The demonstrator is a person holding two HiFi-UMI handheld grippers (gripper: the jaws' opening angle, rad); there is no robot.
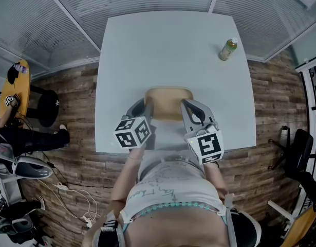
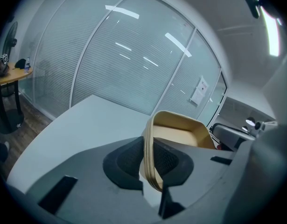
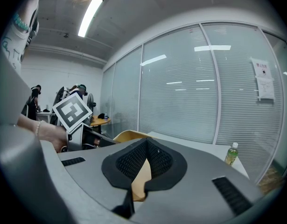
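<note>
Right, both grippers are on the tan, shallow, round-cornered tray (image 1: 169,98) at the near edge of the white tabletop (image 1: 168,45). The left gripper (image 1: 143,108) has its jaws clamped on the left rim, and the right gripper (image 1: 187,108) has its jaws clamped on the right rim. Well apart, at the far right corner, stands a small green white-capped bottle (image 1: 228,49); its label and the paper notice (image 3: 263,80) on the glass wall are too small to read.

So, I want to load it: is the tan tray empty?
Empty: the tan tray shows a bare inside in the left gripper view.
</note>
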